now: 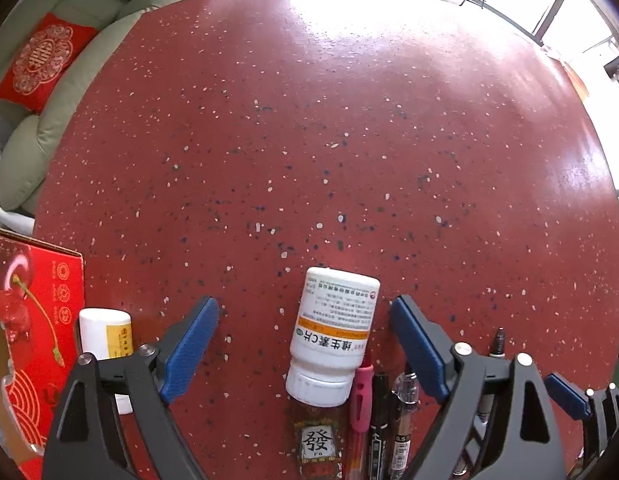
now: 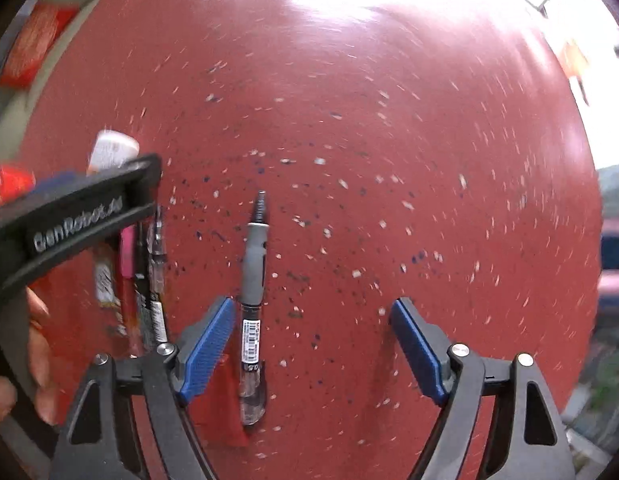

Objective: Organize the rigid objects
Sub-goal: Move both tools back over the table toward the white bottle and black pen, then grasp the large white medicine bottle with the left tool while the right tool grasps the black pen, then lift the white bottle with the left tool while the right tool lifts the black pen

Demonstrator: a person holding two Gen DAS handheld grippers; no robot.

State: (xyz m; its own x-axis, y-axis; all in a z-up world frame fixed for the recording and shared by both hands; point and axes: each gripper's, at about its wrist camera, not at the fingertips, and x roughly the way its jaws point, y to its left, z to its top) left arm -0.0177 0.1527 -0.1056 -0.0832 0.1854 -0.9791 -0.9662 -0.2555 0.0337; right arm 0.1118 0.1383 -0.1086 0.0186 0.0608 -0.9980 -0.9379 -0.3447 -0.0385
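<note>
A white vitamin bottle (image 1: 333, 336) lies on the red speckled table (image 1: 309, 140), between the spread fingers of my left gripper (image 1: 305, 312), which is open and empty. Beside it lie a brown "發" lighter (image 1: 317, 440), a pink pen (image 1: 359, 412), a black marker (image 1: 377, 424) and a clear gel pen (image 1: 403, 420). A second white bottle with a yellow label (image 1: 107, 334) stands left. My right gripper (image 2: 313, 316) is open and empty over a grey-grip gel pen (image 2: 253, 300) that lies just inside its left finger (image 2: 207, 348). The view is blurred.
A red cherry gift box (image 1: 29, 332) sits at the table's left edge. A green sofa with a red cushion (image 1: 41, 60) is beyond the table. The left gripper's body (image 2: 69, 216) crosses the right wrist view's left side, above the row of pens (image 2: 141, 280).
</note>
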